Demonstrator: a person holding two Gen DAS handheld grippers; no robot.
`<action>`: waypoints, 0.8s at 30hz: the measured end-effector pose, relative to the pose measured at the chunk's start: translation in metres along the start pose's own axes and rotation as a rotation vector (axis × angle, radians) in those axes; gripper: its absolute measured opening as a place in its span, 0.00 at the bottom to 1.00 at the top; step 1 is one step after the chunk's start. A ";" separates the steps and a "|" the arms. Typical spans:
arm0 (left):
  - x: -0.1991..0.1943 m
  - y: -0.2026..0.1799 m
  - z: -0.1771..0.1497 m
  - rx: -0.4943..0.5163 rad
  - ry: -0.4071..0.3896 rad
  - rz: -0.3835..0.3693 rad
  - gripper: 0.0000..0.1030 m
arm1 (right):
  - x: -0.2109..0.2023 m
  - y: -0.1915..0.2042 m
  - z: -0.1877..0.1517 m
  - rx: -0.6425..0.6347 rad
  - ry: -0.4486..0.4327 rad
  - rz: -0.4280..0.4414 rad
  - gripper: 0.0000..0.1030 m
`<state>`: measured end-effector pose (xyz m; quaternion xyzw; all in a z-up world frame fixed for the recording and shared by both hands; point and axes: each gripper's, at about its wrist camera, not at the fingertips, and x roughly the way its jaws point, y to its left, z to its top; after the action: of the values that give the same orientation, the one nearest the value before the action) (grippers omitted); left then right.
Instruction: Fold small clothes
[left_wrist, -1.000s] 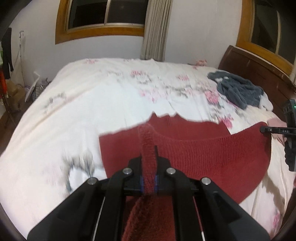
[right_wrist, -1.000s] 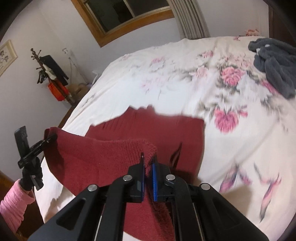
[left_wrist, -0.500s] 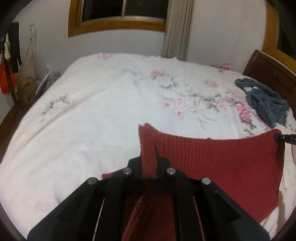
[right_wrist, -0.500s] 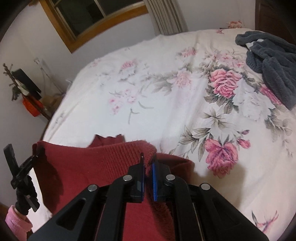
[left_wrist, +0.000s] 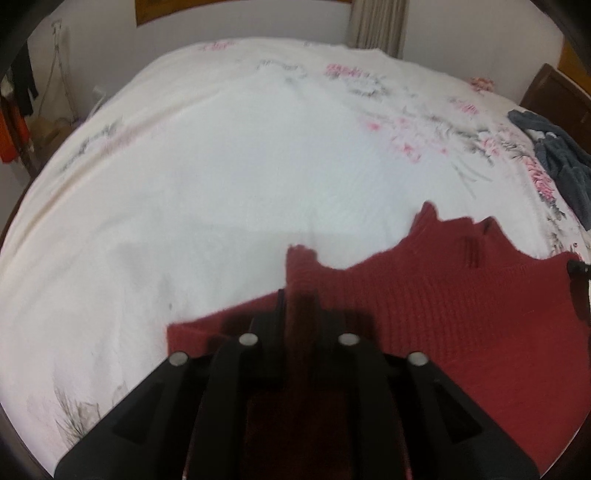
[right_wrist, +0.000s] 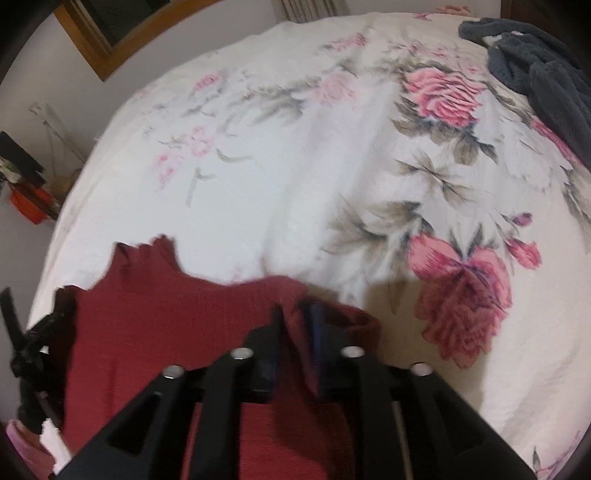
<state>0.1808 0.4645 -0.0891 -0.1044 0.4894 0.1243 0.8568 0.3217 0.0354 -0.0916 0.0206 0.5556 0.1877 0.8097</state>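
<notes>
One red knit sweater (left_wrist: 461, 302) lies at the near part of the bed (left_wrist: 229, 177), and two grippers hold it, one at each end of a raised edge. The left gripper (left_wrist: 298, 306) has its fingers pinching a corner fold of the red knit, which stands up between them; the right gripper (right_wrist: 295, 325) likewise has its fingers closed on a bunched edge of the same sweater. The knit stretches between the two, and beyond that edge a ragged part of the sweater lies flat on the floral bedspread (right_wrist: 369, 147). One dark grey fleece garment (right_wrist: 535, 70) lies crumpled at the far right of the bed, well apart from the sweater. The wide middle and far left of the bedspread are bare white cloth. A pink sleeve (right_wrist: 22, 443) shows behind the left gripper in the right wrist view.
</notes>
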 end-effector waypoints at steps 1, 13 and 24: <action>-0.004 0.006 0.000 -0.025 -0.008 -0.011 0.25 | -0.001 -0.001 -0.002 0.002 0.001 0.006 0.31; -0.096 0.017 -0.030 -0.042 -0.143 -0.116 0.47 | -0.077 -0.021 -0.055 0.012 0.013 0.119 0.47; -0.104 -0.025 -0.103 -0.018 0.011 -0.225 0.61 | -0.070 -0.028 -0.126 -0.010 0.159 0.113 0.24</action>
<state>0.0540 0.3987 -0.0486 -0.1670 0.4783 0.0310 0.8616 0.1938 -0.0360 -0.0840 0.0331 0.6153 0.2367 0.7512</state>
